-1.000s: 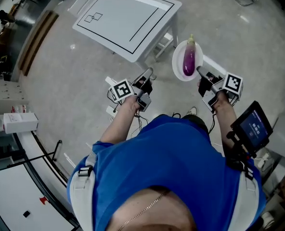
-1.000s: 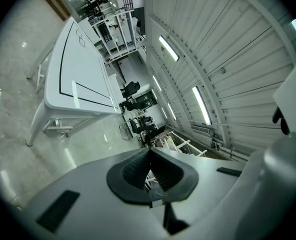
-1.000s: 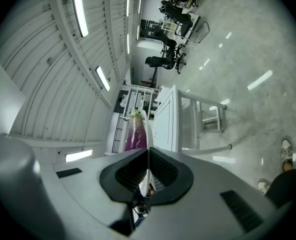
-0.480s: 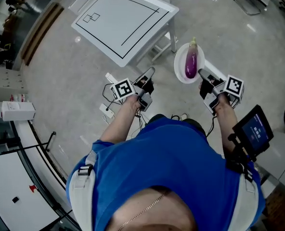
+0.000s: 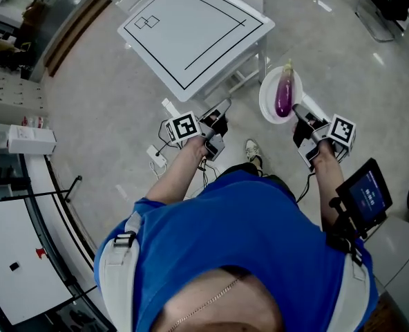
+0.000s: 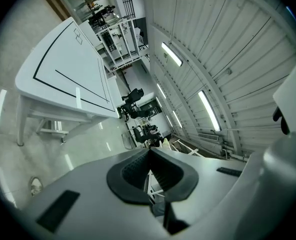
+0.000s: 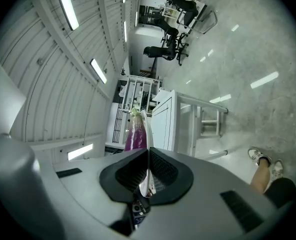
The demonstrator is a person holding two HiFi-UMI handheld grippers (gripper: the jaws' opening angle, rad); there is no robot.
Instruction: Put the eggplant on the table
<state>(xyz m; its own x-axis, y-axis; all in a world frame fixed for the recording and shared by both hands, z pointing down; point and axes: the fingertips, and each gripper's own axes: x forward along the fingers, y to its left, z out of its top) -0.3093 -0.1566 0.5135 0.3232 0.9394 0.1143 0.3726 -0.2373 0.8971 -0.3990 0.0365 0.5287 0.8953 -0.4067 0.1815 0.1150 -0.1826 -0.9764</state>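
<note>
Your view has shifted over the last second: the white table [image 5: 191, 33] now sits a bit fuller ahead of both claws, and your shoe [image 5: 251, 149] shows stepping forward between them, so I read this as the walk-in and not the placement. The right claw [image 5: 296, 108] hasn't changed its grip. Its jaws are clamped narrow on the near rim of the white plate [image 5: 267, 104], which the right gripper view shows edge-on between the pads. The plate holds only the eggplant [image 5: 284, 94], which lies lengthwise away from the claw tips with its green stem at the far end. It looks settled, with no sign of rolling. The plate hangs in the air beyond the right claw, off to the right of the table's near corner and clear of it, over the floor. The left claw [image 5: 224, 105] has its jaws pressed together with nothing between them, and it points at the table's near edge. The eggplant isn't on the table yet. You likely need to swing the right claw left and forward to bring the plate over the tabletop. A rim-only pinch is marginal, so keep the plate level.
</note>
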